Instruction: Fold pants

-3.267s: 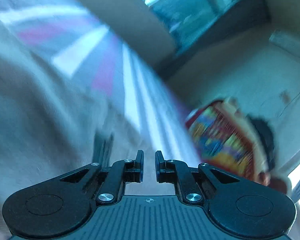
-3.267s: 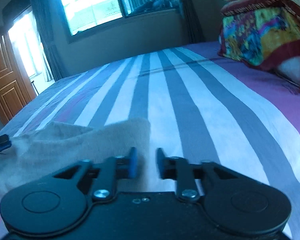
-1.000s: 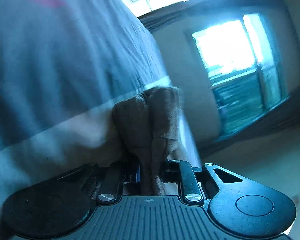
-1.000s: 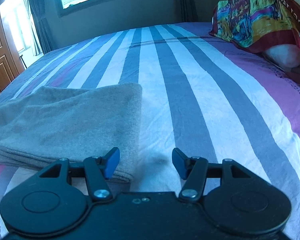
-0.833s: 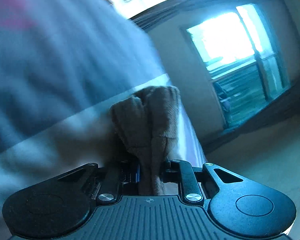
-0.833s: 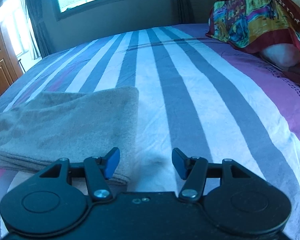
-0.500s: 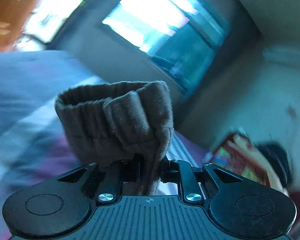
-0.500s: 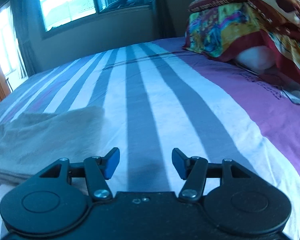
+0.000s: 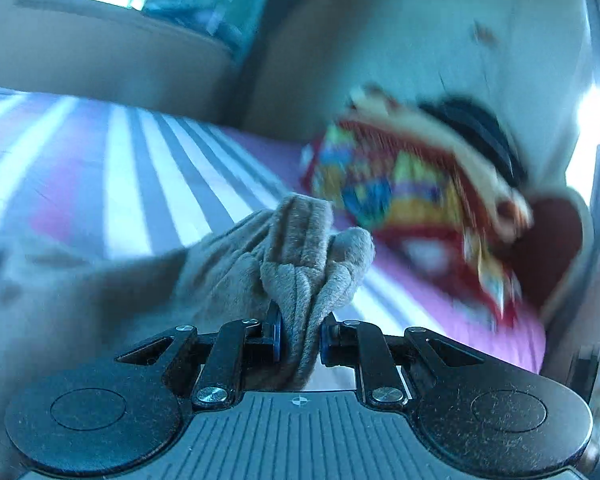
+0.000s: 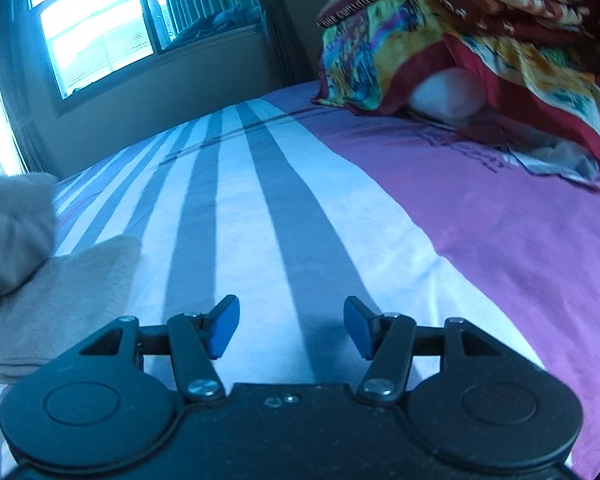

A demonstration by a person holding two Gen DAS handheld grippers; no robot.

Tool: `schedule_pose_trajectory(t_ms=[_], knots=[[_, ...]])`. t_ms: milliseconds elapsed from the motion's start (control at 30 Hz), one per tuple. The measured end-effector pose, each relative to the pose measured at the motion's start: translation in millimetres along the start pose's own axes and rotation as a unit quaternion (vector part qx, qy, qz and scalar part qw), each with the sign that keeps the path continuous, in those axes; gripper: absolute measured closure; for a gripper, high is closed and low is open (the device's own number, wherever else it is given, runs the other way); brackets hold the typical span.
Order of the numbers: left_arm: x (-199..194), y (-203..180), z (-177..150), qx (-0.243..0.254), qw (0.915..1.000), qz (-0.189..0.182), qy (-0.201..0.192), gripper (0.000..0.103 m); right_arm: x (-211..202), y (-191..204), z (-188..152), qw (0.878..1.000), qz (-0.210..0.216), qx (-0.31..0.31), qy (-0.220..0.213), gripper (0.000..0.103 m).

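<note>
Two tongs, two different jobs right now: your left tongs (image 9: pixel 300 338) are clamped on a bunched end of the pants (image 9: pixel 296 256), while your right tongs (image 10: pixel 291 326) stand wide apart over the striped bed (image 10: pixel 260 220) with nothing between them. From the right wrist view, the rest of the pants lies folded flat on the bed at the left, with the raised part hanging above it. Judging by the fuzzy, thick knit, the cloth is soft, limp and light; it will sag and crumple rather than hold a line, so carry it low and lay it down slowly. Take hold at the doubled edge or the ribbed band, where the layers are thick enough to pinch together. Keep clear of the colourful blanket pile (image 10: pixel 460 40).
</note>
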State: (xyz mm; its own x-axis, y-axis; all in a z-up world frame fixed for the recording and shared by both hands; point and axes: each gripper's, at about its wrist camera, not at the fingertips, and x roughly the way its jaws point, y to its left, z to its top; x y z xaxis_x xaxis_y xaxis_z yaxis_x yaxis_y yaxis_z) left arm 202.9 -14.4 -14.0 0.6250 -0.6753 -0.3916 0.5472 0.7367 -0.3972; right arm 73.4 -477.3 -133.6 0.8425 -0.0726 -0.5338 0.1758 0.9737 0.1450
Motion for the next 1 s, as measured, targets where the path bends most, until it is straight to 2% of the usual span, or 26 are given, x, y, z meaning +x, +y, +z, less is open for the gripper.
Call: schedule_pose_trajectory(t_ms=[100,167,267,333,400,433,467,600,633,700,833,900,933,1000], knots=[[28.8,-12.2,-16.3,0.025,0.9986,-0.005,0.046,0.086,0.2,-7.3,-4.2,1.000,0.001,0.004,0.006,0.046],[47.9,-16.4,-29.3,0.027,0.9960,-0.001,0.086,0.081,-0.6,-9.3,-7.6,1.000,0.003,0.005,0.009,0.046],[48.6,-15.6,-46.4,0.029,0.9951,0.007,0.094,0.077,-1.9,-9.8,-7.4,1.000,0.005,0.006,0.011,0.045],[42.6,-20.2,-39.1,0.027,0.9961,0.012,0.083,0.072,-4.7,-9.4,-5.6,1.000,0.007,0.009,0.010,0.045],[35.5,-23.9,-31.3,0.015,0.9977,-0.008,0.066,0.036,-10.5,-8.2,-5.0,1.000,0.008,0.010,0.007,0.045],[24.0,-23.0,-28.3,0.007,0.9986,-0.017,0.049,0.005,-12.8,-7.3,-4.6,1.000,0.009,0.010,0.006,0.045],[8.1,-22.0,-27.3,0.008,0.9995,-0.018,0.025,0.000,-14.2,-6.2,-4.4,1.000,0.010,0.009,0.005,0.045],[-45.3,0.4,-29.8,-0.021,0.9993,0.006,-0.029,0.000,-18.3,6.5,-4.1,1.000,0.016,0.000,0.006,0.045],[-62.9,12.4,-35.8,-0.029,0.9982,0.032,-0.042,0.001,-19.2,12.0,-3.4,1.000,0.022,0.001,0.007,0.045],[-84.8,31.4,-47.8,-0.036,0.9944,0.085,-0.052,0.011,-21.7,24.5,-2.0,0.999,0.042,0.003,0.006,0.045],[-135.0,78.9,-87.7,-0.056,0.9819,0.178,-0.033,0.025,-23.9,53.7,3.0,0.995,0.096,0.013,0.008,0.045],[-143.7,92.2,-100.6,-0.063,0.9792,0.192,-0.018,0.041,-19.7,67.5,5.0,0.993,0.115,0.018,0.012,0.045],[-144.8,96.0,-105.7,-0.063,0.9788,0.195,-0.011,0.056,-15.7,75.1,6.3,0.992,0.123,0.023,0.017,0.045],[-139.9,103.2,-111.2,-0.055,0.9776,0.203,0.007,0.059,-6.7,87.3,8.3,0.989,0.137,0.039,0.029,0.045]])
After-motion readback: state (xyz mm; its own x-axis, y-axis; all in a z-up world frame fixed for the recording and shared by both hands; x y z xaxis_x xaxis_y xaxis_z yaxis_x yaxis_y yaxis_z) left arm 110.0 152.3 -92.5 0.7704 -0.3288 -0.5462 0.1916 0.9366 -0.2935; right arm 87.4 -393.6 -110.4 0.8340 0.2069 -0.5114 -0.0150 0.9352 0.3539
